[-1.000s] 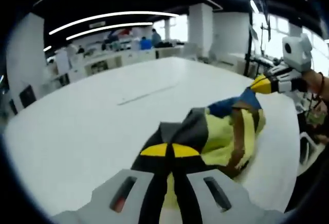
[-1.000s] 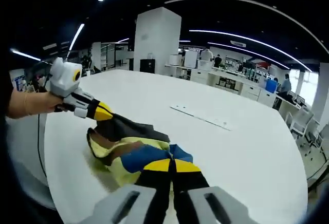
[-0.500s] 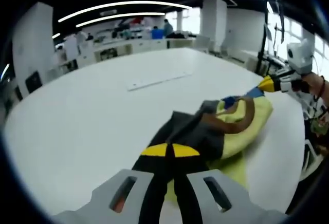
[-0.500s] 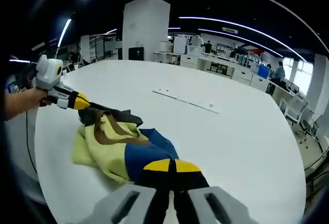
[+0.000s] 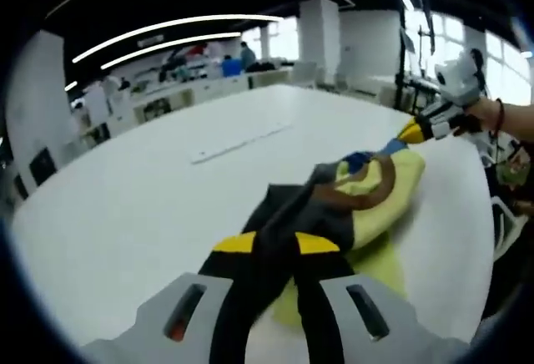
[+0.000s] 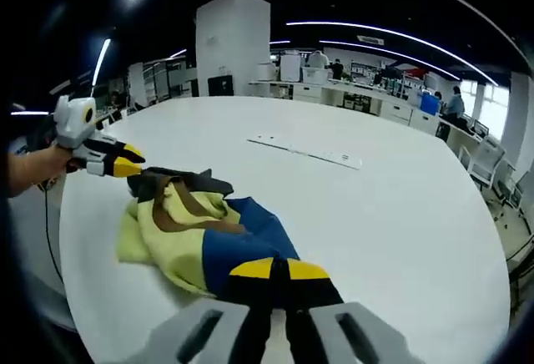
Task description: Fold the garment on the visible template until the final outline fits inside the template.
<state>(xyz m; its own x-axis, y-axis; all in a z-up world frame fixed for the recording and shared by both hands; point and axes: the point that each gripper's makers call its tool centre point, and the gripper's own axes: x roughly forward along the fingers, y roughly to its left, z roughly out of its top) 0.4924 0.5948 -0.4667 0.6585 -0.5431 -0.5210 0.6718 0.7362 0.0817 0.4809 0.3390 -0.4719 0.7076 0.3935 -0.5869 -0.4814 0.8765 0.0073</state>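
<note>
The garment (image 6: pixel 196 235) lies bunched on the white table (image 6: pixel 400 214), yellow with a brown band, a blue part and a dark grey part. In the right gripper view my right gripper (image 6: pixel 279 270) is shut on the blue edge near the bottom. My left gripper (image 6: pixel 125 159) comes in from the left, held by a hand, with its yellow tips parted at the dark grey end. In the left gripper view the left gripper (image 5: pixel 275 243) has its jaws apart with dark grey cloth (image 5: pixel 288 214) lying between them. The right gripper (image 5: pixel 415 130) pinches the blue corner at the far end.
A thin pale strip (image 6: pixel 304 151) lies flat on the table beyond the garment, also seen as the strip (image 5: pixel 238 141). The table's rounded edge (image 5: pixel 476 239) runs close on the right. Desks, chairs and people stand far behind.
The left jaws have parted; they were closed on the dark grey cloth half a second ago. The garment has settled flatter on the table than one second ago.
</note>
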